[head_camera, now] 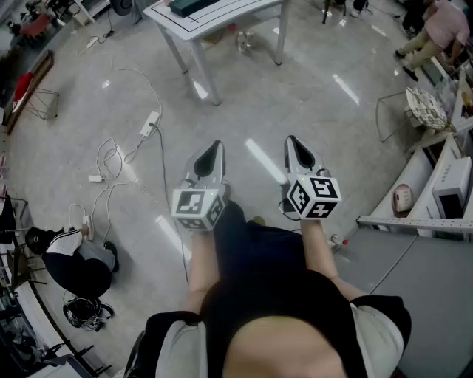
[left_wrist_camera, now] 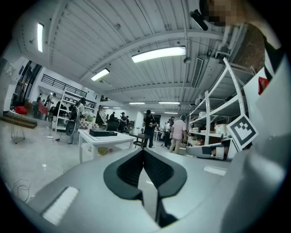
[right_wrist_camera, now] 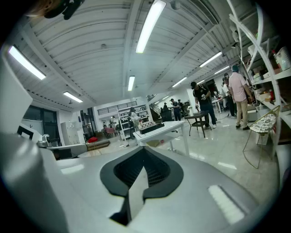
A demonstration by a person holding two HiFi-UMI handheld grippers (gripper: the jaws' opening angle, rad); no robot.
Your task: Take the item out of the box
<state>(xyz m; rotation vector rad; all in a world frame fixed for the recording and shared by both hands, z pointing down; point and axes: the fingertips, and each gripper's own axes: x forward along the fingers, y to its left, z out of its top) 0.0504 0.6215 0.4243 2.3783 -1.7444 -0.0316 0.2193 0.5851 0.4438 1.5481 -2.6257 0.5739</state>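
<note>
My left gripper (head_camera: pixel 216 145) and right gripper (head_camera: pixel 292 139) are held side by side at waist height, pointing forward over the bare floor. Both are shut, pads together, with nothing between them (left_wrist_camera: pixel 143 150) (right_wrist_camera: pixel 144 149). A white table (head_camera: pixel 222 22) stands a few steps ahead with a dark flat box (head_camera: pixel 194 6) on top. The same box (left_wrist_camera: pixel 103 133) shows far off in the left gripper view, and also in the right gripper view (right_wrist_camera: pixel 157 127). Neither gripper is near it, and what it holds cannot be seen.
White cables and a power strip (head_camera: pixel 150 122) lie on the floor ahead to the left. A person (head_camera: pixel 74 262) crouches at the left. Shelving (head_camera: pixel 436 199) and a wire chair (head_camera: pixel 425 107) line the right side. Several people stand beyond the table (left_wrist_camera: pixel 150 127).
</note>
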